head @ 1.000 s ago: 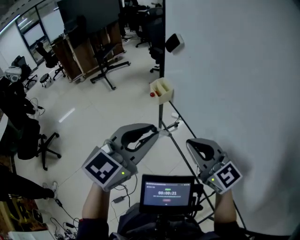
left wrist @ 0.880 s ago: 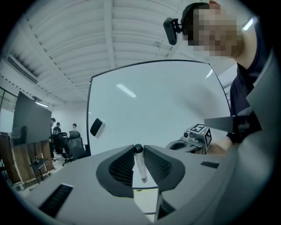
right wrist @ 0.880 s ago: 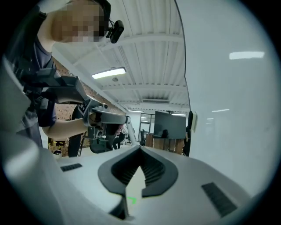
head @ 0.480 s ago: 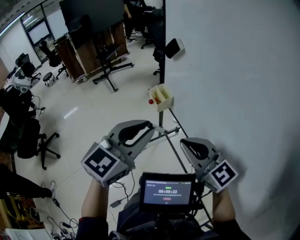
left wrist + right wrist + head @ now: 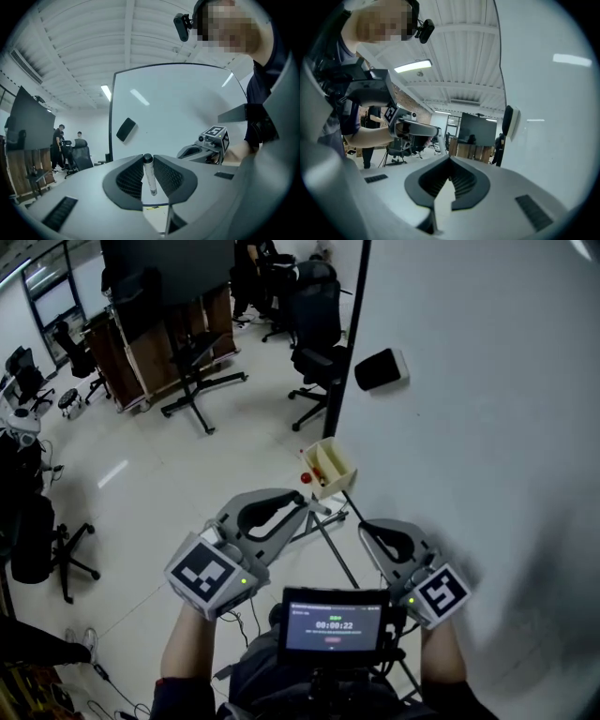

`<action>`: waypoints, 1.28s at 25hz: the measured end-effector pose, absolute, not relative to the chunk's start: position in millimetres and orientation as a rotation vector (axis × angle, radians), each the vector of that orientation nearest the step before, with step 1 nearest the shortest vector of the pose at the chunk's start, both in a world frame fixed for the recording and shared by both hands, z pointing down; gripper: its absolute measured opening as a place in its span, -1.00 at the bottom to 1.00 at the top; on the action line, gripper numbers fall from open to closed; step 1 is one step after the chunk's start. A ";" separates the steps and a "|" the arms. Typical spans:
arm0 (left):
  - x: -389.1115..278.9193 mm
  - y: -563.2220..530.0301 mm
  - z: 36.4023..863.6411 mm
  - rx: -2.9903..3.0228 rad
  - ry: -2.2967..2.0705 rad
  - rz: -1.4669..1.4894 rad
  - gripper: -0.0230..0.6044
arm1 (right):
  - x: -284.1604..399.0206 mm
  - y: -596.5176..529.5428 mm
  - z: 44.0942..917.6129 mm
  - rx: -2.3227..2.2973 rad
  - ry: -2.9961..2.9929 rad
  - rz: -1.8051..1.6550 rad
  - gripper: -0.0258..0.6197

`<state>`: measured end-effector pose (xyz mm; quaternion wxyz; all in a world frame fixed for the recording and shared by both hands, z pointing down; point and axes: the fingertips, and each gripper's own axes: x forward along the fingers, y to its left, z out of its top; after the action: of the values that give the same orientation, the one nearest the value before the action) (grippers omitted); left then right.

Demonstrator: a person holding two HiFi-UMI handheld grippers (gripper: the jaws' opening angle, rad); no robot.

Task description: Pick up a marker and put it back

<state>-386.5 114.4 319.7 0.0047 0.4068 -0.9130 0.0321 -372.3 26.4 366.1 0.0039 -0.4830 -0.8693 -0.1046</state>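
Note:
My left gripper [image 5: 311, 506] is shut on a white marker [image 5: 149, 174] that stands upright between its jaws, dark end up; in the head view the marker [image 5: 325, 510] pokes out toward the whiteboard [image 5: 487, 427]. A cream marker box [image 5: 332, 465] hangs on the board's lower edge just beyond the left gripper, with a red cap [image 5: 306, 478] at its side. My right gripper [image 5: 365, 527] hovers close to the board, jaws shut with nothing between them; in its own view the right gripper [image 5: 450, 160] shows the jaws meeting.
A black eraser [image 5: 380, 369] sticks on the whiteboard above the box. The board's stand legs [image 5: 330, 545] run under the grippers. A small screen [image 5: 335, 622] sits at my chest. Office chairs [image 5: 314, 310] and a wheeled stand [image 5: 192, 381] stand farther off.
Both grippers have moved toward the marker box and the eraser, which now lie nearer to them in the head view. The marker stays gripped in the left jaws.

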 end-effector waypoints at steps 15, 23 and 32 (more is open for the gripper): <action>-520.2 131.8 345.2 1.511 -2.730 0.085 -0.70 | -471.0 48.9 376.3 -1.138 -2.803 -0.292 -0.89; -556.1 87.6 378.3 1.549 -2.663 0.231 -0.70 | -488.2 32.8 391.6 -1.075 -2.798 -0.250 -0.89; -576.1 54.5 437.5 1.536 -2.551 0.344 -0.70 | -492.4 17.7 417.2 -1.036 -2.766 -0.178 -0.89</action>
<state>-576.1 54.5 437.5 0.0721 0.5112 -0.8487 0.1146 -492.4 17.7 417.2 0.0910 -0.3487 -0.9309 -0.0600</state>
